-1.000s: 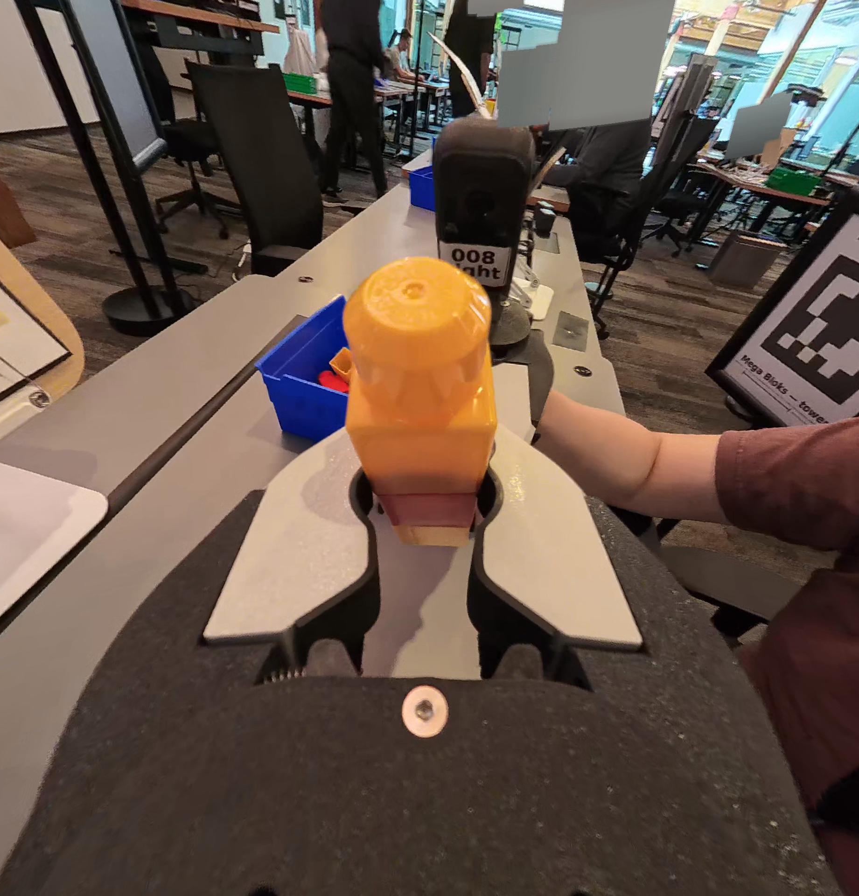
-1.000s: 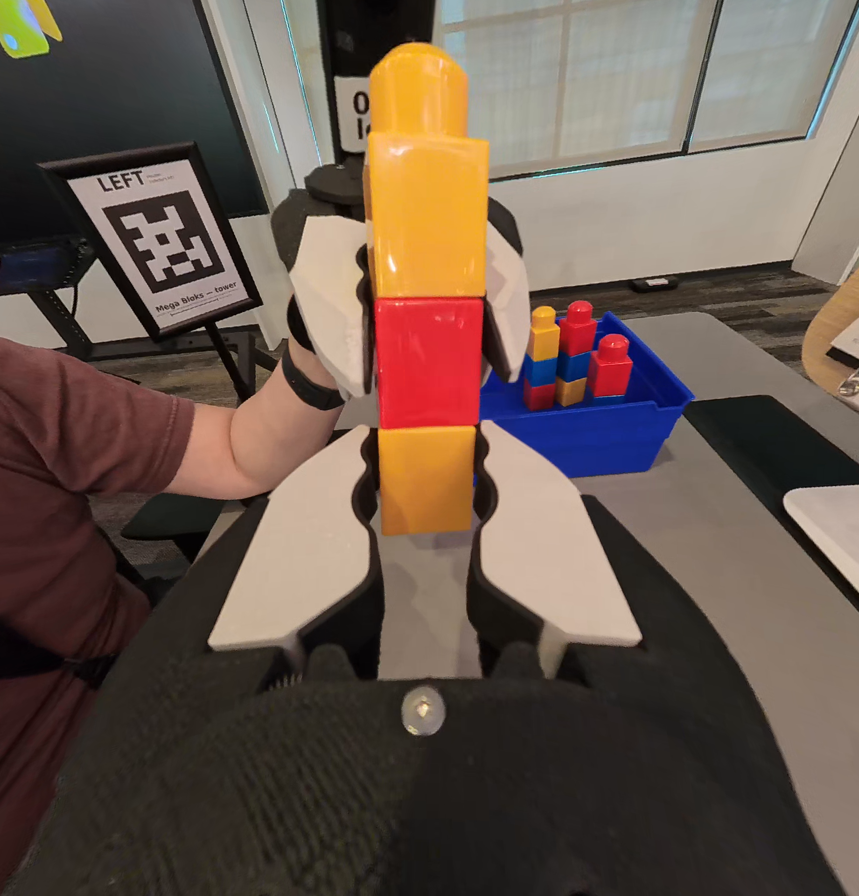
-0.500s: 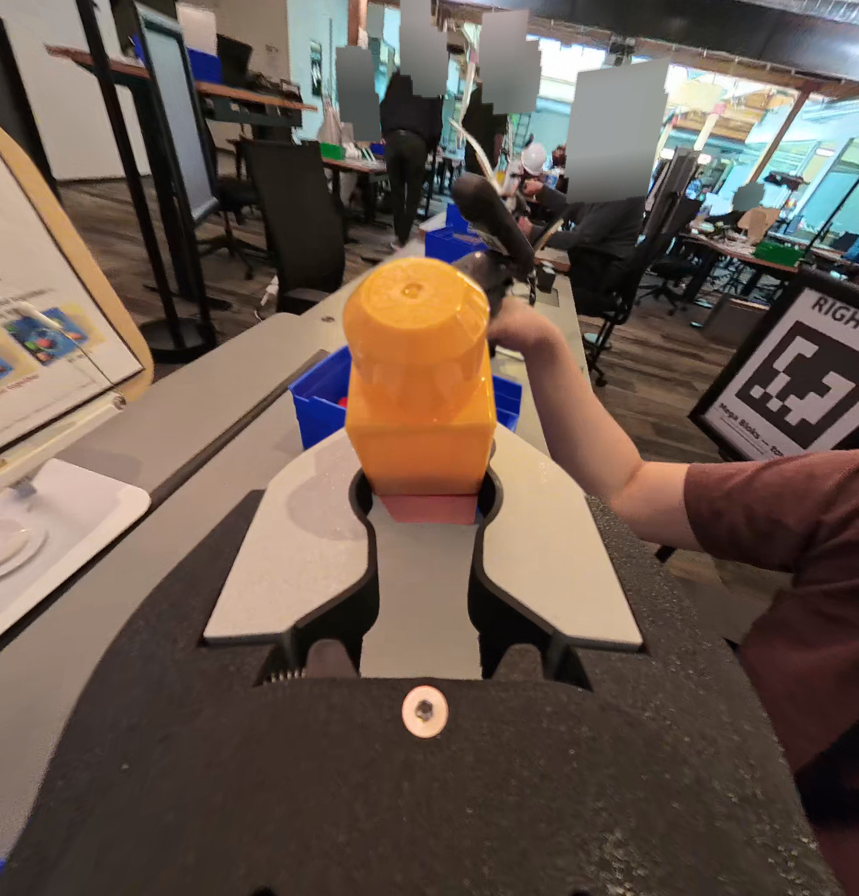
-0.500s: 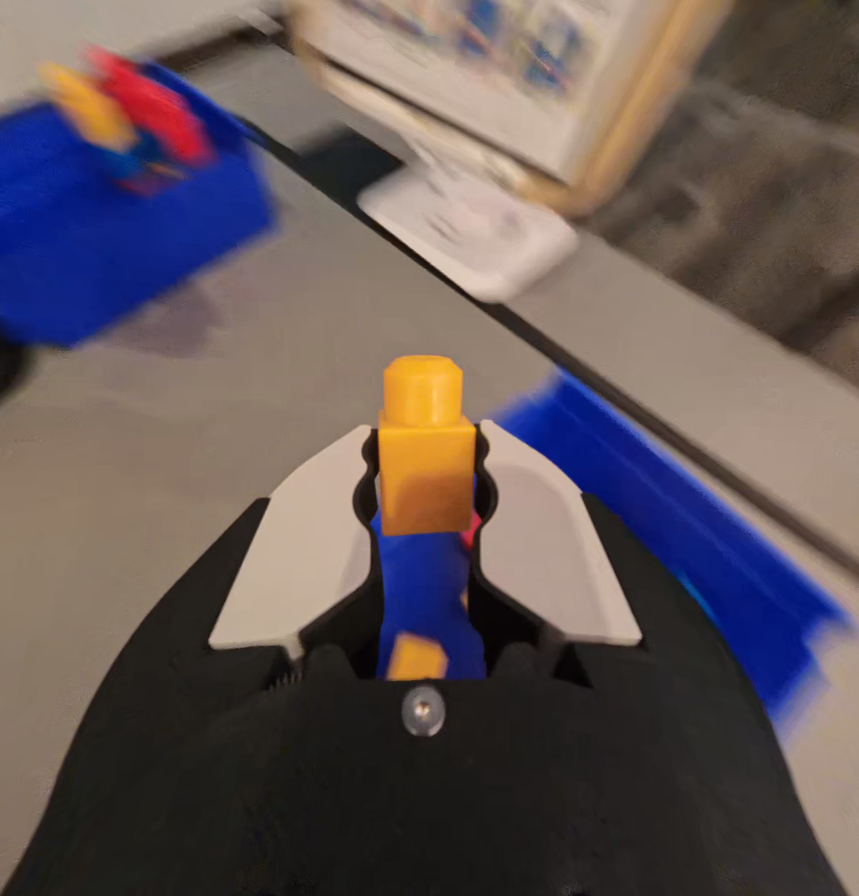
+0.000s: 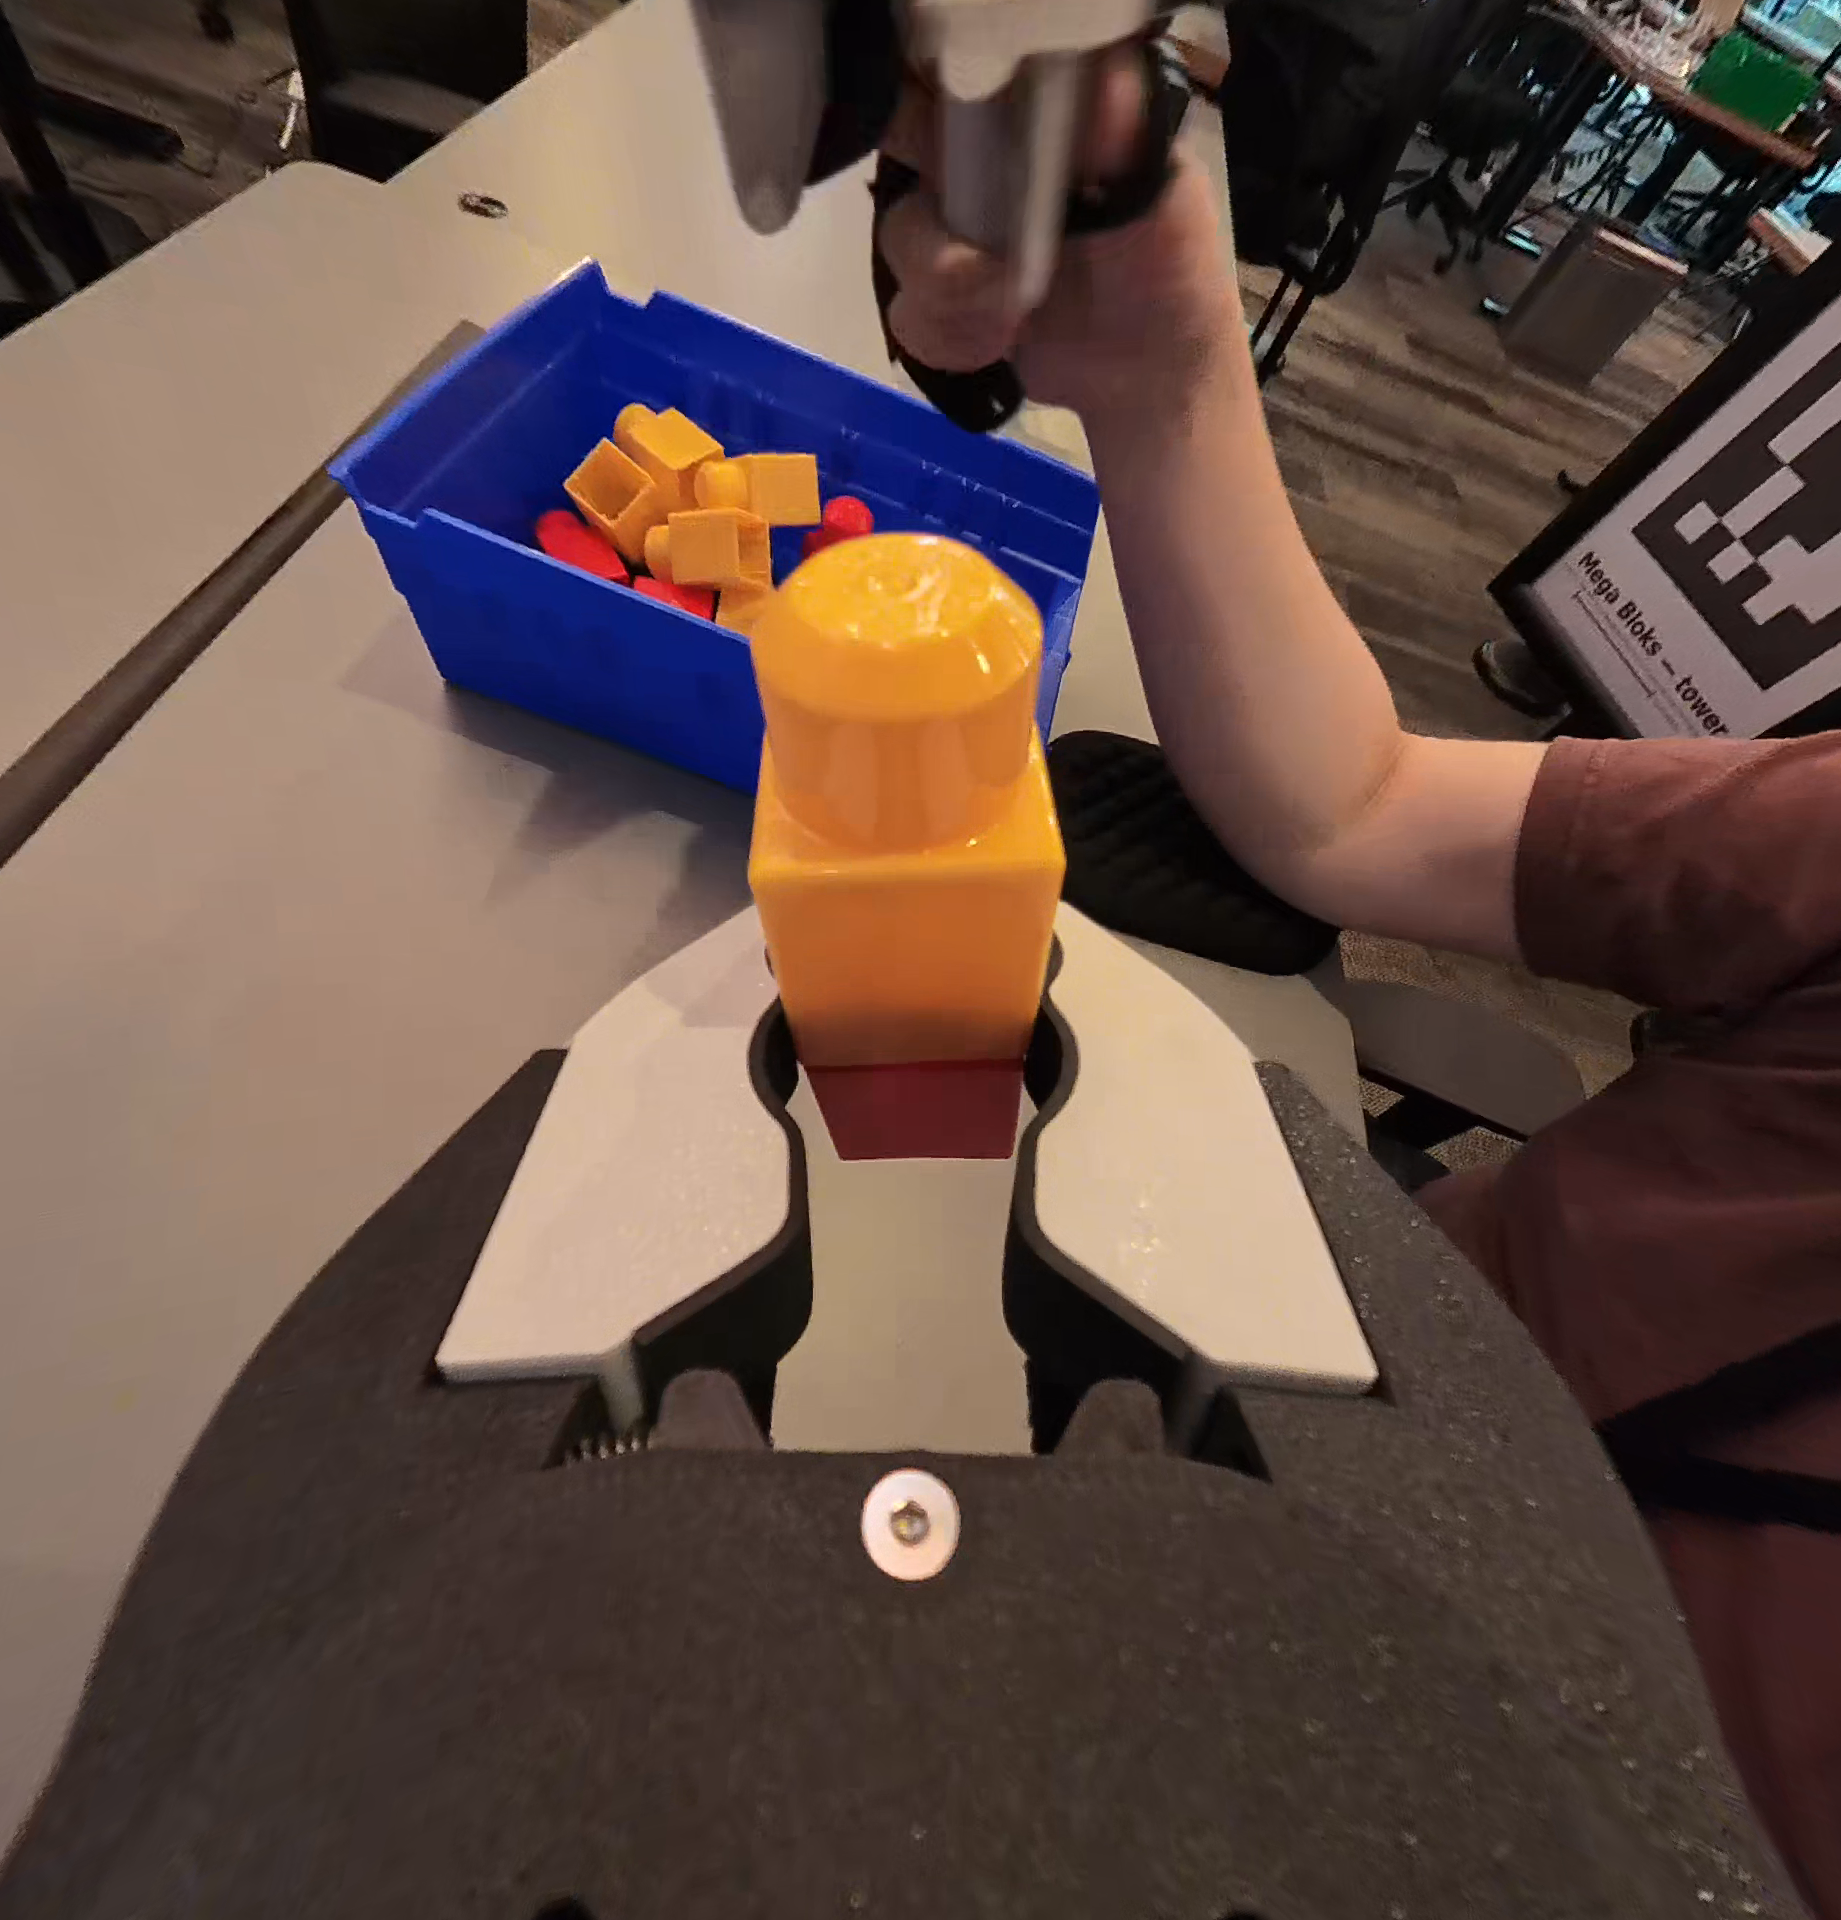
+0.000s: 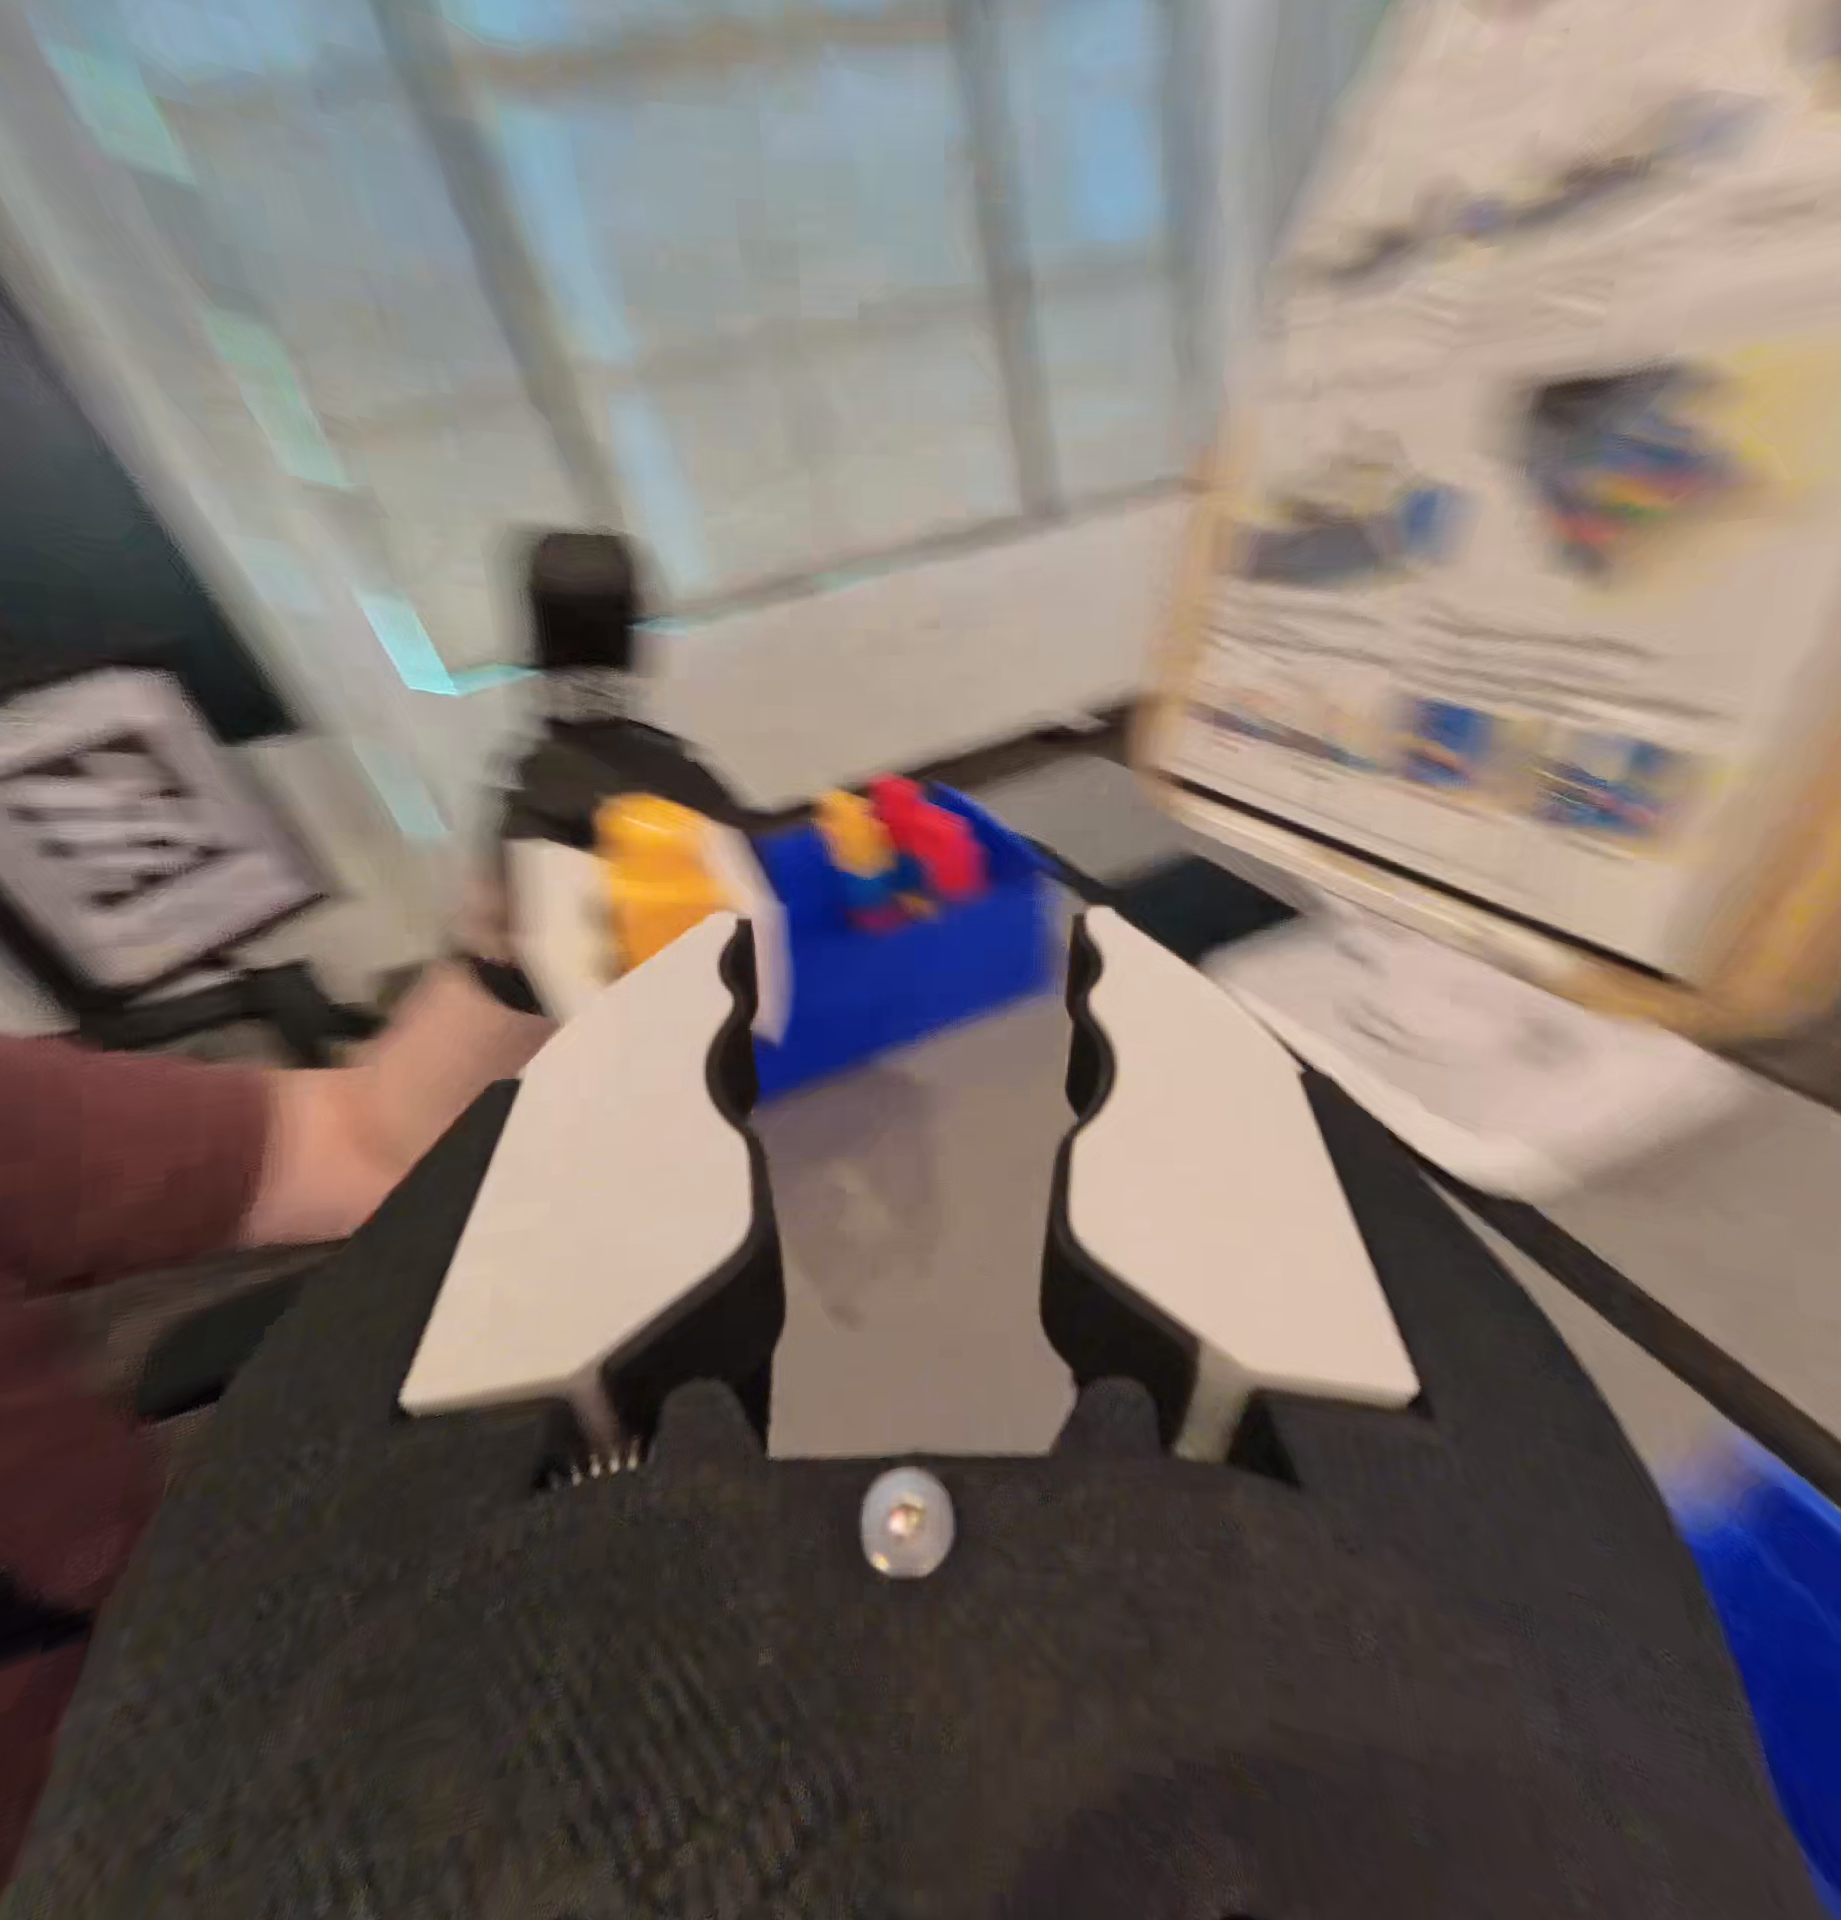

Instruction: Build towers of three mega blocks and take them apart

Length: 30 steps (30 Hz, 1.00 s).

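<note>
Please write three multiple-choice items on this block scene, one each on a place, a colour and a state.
1. Where do the loose blocks lie?
A. in the blue bin
B. on the floor
C. on a chair

2. What colour is the block under the orange block in the left gripper?
A. green
B. red
C. white

3. How do the right gripper's jaws stand?
A. apart, nothing between
B. closed on a block
C. closed on a cup

Answers: A, the blue bin holds them; B, the red block sits below the orange block in the left gripper; A, the right gripper shows only table between.
</note>
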{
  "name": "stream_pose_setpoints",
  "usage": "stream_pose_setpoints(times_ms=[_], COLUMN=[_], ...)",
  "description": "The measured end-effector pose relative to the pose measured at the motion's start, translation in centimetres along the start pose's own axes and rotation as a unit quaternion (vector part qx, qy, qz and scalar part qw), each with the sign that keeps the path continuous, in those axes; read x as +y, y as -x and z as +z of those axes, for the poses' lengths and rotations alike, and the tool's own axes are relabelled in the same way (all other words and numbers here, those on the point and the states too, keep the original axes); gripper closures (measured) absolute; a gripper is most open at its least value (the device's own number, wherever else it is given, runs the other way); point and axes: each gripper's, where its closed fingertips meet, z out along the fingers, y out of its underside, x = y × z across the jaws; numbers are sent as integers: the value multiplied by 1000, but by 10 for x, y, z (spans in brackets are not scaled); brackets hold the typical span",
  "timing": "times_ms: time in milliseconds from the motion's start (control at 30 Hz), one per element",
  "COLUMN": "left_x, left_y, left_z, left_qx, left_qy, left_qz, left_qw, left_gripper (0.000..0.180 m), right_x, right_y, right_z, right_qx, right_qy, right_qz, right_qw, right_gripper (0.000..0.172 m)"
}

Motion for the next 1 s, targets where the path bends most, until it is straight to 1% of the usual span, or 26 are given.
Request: stream_pose_setpoints(times_ms=[33, 67, 133, 200, 233, 267, 300, 333, 367, 433, 467, 533, 633, 667, 700, 733, 767, 800, 833, 867, 900, 933, 967, 1000], left_x=[1, 1, 2, 3, 4, 4, 3, 1, -3, -7, -5, 0, -5, -4, 6, 18, 24, 25, 23, 21, 17, 14, 12, 13], left_y=[-1, -2, -4, -6, -8, -10, -12, -14, -14, -11, -9, -6, -1, 1, 3, 3, 3, -1, -7, -12, -14, -14, -16, -18], left_z=[1, 1, 1, 1, 2, 3, 4, 4, 5, 6, 8, 14, 20, 23, 28, 33, 38, 42, 44, 45, 45, 44, 42, 41], left_qx=[2, 6, 11, 17, 20, 24, 30, 33, 34, 36, 39, 45, 43, 40, 36, 29, 22, 27, 41, 57, 63, 70, 83, 98], left_qy=[1, 2, 5, 10, 13, 15, 12, 4, -8, -26, -22, -11, -32, -29, 3, 38, 56, 60, 56, 49, 37, 27, 22, 21], left_qz=[0, -2, -6, -5, -3, 0, 2, 4, 4, -11, -19, -22, -33, -39, -34, -21, -8, -1, -1, -9, -18, -28, -38, -48], left_qw=[1000, 1000, 1000, 1000, 1000, 1000, 999, 999, 999, 999, 999, 999, 998, 998, 999, 999, 998, 998, 998, 997, 997, 997, 996, 994], left_gripper=[140, 140, 140, 139, 140, 139, 139, 139, 136, 117, 121, 139, 140, 140, 140, 140, 140, 140, 140, 140, 140, 140, 140, 140], right_x=[-2, 5, 32, 53, 60, 65, 68, 67, 64, 59, 55, 47, 47, 42, 26, 8, -9, -18, -17, -9, 3, 21, 42, 66], right_y=[30, 50, 70, 74, 79, 84, 89, 92, 91, 81, 78, 77, 68, 63, 55, 45, 33, 20, 7, -10, -33, -59, -85, -105], right_z=[19, 36, 66, 88, 95, 99, 102, 102, 103, 102, 100, 96, 92, 91, 85, 71, 52, 31, 11, -7, -26, -47, -71, -96], right_qx=[-63, -100, -118, -111, -125, -144, -164, -184, -186, -159, -155, -164, -147, -136, -122, -116, -116, -116, -109, -78, -13, 74, 162, 231], right_qy=[-6, 14, 76, 110, 118, 123, 123, 117, 104, 89, 79, 61, 64, 51, 6, -44, -89, -111, -101, -71, -34, 14, 75, 146], right_qz=[2, 0, -21, -35, -31, -22, -12, 1, 7, 4, 9, 31, 37, 42, 60, 91, 120, 139, 149, 152, 142, 119, 96, 81], right_qw=[998, 995, 990, 987, 985, 982, 979, 976, 977, 983, 985, 984, 986, 988, 991, 988, 982, 977, 978, 983, 989, 990, 979, 959], right_gripper=[113, 111, 106, 103, 104, 112, 129, 134, 135, 135, 135, 135, 135, 134, 135, 135, 135, 135, 135, 135, 135, 135, 135, 135])
